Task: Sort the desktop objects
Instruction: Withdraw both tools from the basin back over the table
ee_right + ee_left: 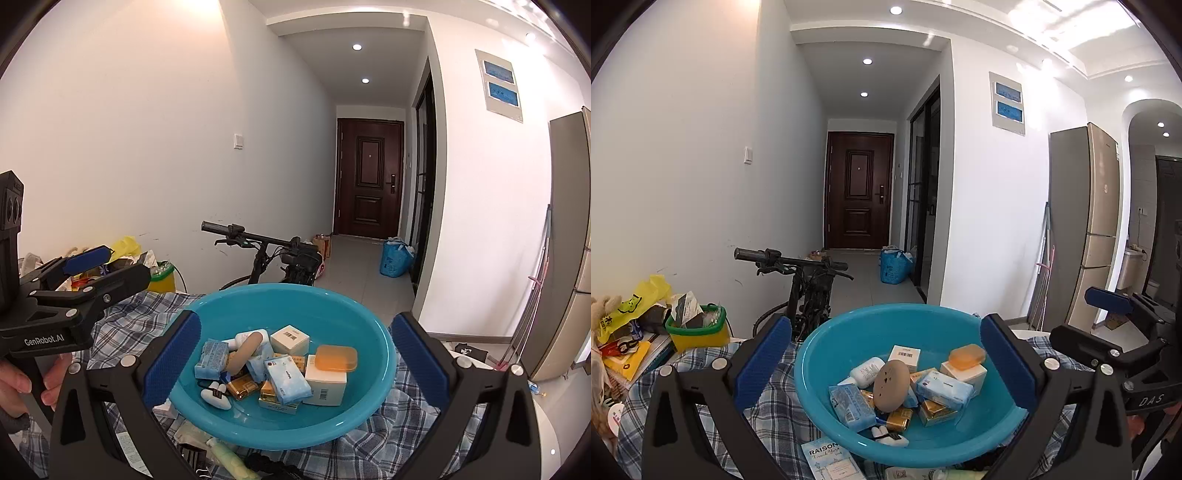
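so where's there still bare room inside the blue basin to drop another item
Inside the blue basin, the far wall behind the white box is bare, and so is the near floor in front of the gold packet. The middle is packed, orange soap stacked on top.

Ahead of me a dark wooden door [860, 190] closes the hallway, a blue bag [894, 266] on the floor near it. A bicycle [809, 280] leans by the left wall, under a light switch [748, 154]. A fridge [1086, 225] stands at my right.
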Available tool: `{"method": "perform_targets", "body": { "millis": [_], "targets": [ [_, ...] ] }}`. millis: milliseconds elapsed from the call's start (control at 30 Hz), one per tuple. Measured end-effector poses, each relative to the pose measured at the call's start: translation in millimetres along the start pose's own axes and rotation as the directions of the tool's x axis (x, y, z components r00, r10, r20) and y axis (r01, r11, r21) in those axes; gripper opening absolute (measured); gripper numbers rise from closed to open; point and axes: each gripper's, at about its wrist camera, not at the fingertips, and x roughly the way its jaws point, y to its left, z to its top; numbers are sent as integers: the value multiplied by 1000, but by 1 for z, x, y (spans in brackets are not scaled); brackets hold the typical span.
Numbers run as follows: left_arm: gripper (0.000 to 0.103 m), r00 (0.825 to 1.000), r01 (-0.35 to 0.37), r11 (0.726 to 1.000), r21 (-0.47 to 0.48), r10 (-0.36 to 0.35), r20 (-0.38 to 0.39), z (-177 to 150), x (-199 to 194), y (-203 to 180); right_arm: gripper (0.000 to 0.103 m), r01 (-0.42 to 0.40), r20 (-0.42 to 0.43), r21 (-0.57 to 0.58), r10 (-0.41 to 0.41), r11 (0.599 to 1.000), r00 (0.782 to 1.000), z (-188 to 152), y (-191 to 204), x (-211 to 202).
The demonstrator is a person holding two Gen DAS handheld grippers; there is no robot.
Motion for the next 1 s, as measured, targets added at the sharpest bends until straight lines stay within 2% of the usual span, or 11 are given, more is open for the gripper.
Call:
{"method": "perform_targets", "body": {
  "millis": [233,367,467,633,800,1000],
  "targets": [
    [103,1000,8,995,96,-8,-2,-19,-30,-17,103,-36,-41,4,36,999,999,-20,4,-15],
    [103,999,37,995,89,-36,-16,-31,-43,-22,103,-56,-87,-6,56,998,995,-35,7,-20],
    [103,999,30,997,76,-28,-22,-42,-48,-25,103,-71,-131,-23,67,997,989,-47,10,-20],
    [103,995,42,998,52,-37,-94,-62,-44,-23,103,-82,-159,-11,80,997,984,-64,10,-25],
    [103,992,34,995,92,-22,-128,-76,-42,-28,103,-87,-187,-6,85,996,979,-77,8,-27],
    [103,981,51,997,50,-40,-191,-83,-38,-27,103,-95,-224,13,95,995,970,-84,5,-23]
  ]
}}
